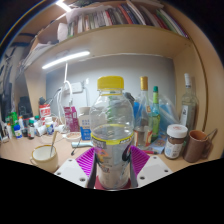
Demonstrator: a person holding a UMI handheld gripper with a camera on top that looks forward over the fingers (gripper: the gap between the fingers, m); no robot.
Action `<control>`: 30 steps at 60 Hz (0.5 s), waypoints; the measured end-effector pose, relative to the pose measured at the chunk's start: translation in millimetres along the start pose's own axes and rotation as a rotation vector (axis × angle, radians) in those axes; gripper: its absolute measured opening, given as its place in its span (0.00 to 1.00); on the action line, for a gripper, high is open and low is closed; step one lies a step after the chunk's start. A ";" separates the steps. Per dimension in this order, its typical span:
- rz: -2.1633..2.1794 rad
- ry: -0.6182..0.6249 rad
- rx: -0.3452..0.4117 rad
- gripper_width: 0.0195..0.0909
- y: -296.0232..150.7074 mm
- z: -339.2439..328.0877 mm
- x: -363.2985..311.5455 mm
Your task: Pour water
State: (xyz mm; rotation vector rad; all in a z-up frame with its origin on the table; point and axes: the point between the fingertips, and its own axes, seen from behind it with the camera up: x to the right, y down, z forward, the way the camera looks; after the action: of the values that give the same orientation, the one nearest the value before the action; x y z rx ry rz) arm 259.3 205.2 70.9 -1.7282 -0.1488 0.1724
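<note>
Clear yellow-capped bottle [113, 135] clamped upright by gripper [113, 163], both pads pressing; cup [45, 153] on desk [20, 158], near left.

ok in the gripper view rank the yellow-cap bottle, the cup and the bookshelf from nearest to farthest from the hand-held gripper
1. Yellow-cap bottle: between the hand-held gripper pads.
2. Cup: on the desk, ahead to the left.
3. Bookshelf: high on the wall, beyond everything.
</note>
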 end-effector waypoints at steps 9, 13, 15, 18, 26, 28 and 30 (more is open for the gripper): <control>-0.004 -0.020 0.009 0.45 -0.5 -0.3 -0.3; -0.004 -0.019 0.008 0.49 -0.6 0.0 -0.3; -0.004 -0.017 0.006 0.50 -0.7 0.2 -0.2; -0.004 -0.008 -0.003 0.54 -0.2 -0.8 0.7; -0.021 0.010 -0.040 0.90 1.4 -15.6 2.3; -0.035 0.014 -0.041 0.93 1.0 -21.5 3.4; -0.047 0.025 -0.046 0.91 1.5 -28.4 5.6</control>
State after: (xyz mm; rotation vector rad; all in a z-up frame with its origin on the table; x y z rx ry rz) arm 270.5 178.6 73.8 -1.7705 -0.1765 0.1134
